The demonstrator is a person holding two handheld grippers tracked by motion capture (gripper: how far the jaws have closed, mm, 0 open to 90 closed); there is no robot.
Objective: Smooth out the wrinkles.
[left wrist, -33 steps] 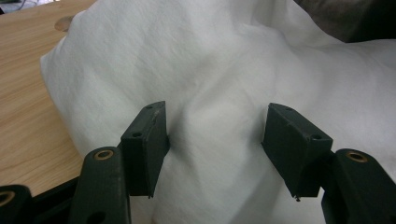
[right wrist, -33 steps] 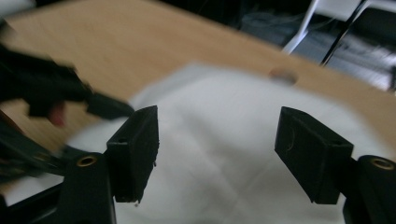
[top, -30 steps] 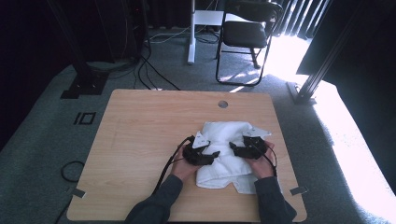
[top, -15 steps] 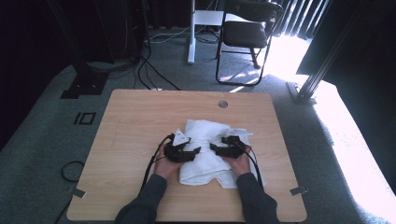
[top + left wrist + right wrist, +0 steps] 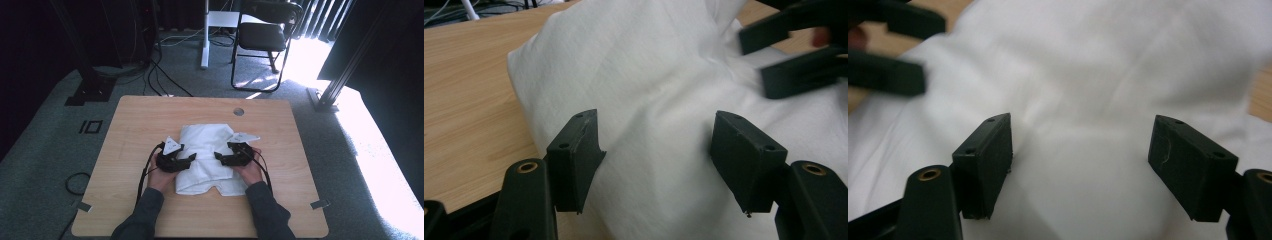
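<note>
Folding step — white cloth (image 5: 207,157) lies bunched mid-worktop (image 5: 150,120). Left tool (image 5: 192,159) and right tool (image 5: 218,156) face each other over it, both released, jaws just opening, cloth unpinched. Next: pick an edge, clench, fold.

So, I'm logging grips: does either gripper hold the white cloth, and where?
Neither. The left gripper and right gripper stand open over the white cloth, clamping nothing.

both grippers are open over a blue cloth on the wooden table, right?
Not quite: the cloth is white, not blue, as the high view shows. The rest holds: the left gripper and right gripper both stand open over it on the wooden table.
</note>
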